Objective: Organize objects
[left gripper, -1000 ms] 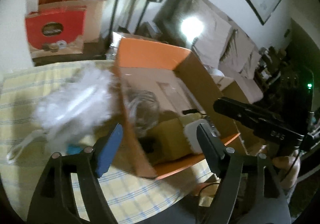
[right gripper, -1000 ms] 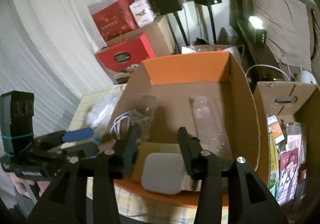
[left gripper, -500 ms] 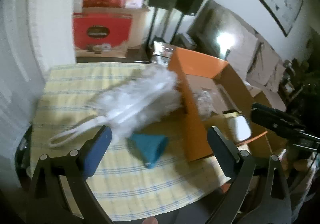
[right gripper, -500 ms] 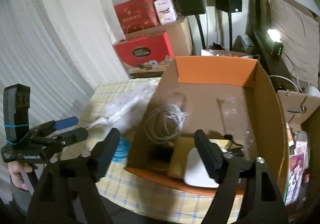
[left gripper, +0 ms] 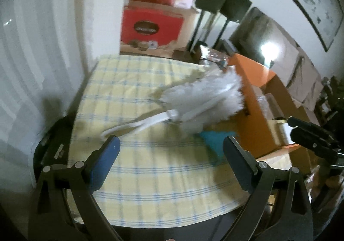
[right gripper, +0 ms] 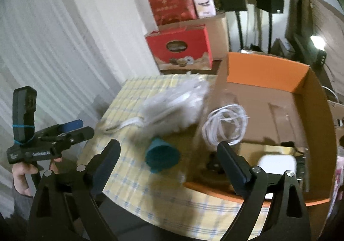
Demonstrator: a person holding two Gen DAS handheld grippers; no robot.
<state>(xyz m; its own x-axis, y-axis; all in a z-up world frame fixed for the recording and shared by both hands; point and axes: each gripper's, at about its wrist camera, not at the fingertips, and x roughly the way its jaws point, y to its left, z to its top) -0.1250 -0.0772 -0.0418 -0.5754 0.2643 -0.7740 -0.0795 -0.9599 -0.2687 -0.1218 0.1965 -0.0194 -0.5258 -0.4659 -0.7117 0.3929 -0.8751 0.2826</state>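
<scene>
Beside box (right gripper: 318,125), duster (left gripper: 206,99), cup (right gripper: 161,155)

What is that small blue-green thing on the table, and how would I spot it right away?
Start at the yellow checked tablecloth and find the big cardboard box with orange flaps. Just outside the box's left wall, below the fluffy white duster, lies a teal cone-shaped cup on its side. It is the only blue-green object there.

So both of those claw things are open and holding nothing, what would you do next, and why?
Probably bring the left gripper forward to the white duster and close on its handle. The duster and a teal cup lie on the tablecloth beside the cardboard box, which already holds a coiled cable.
</scene>
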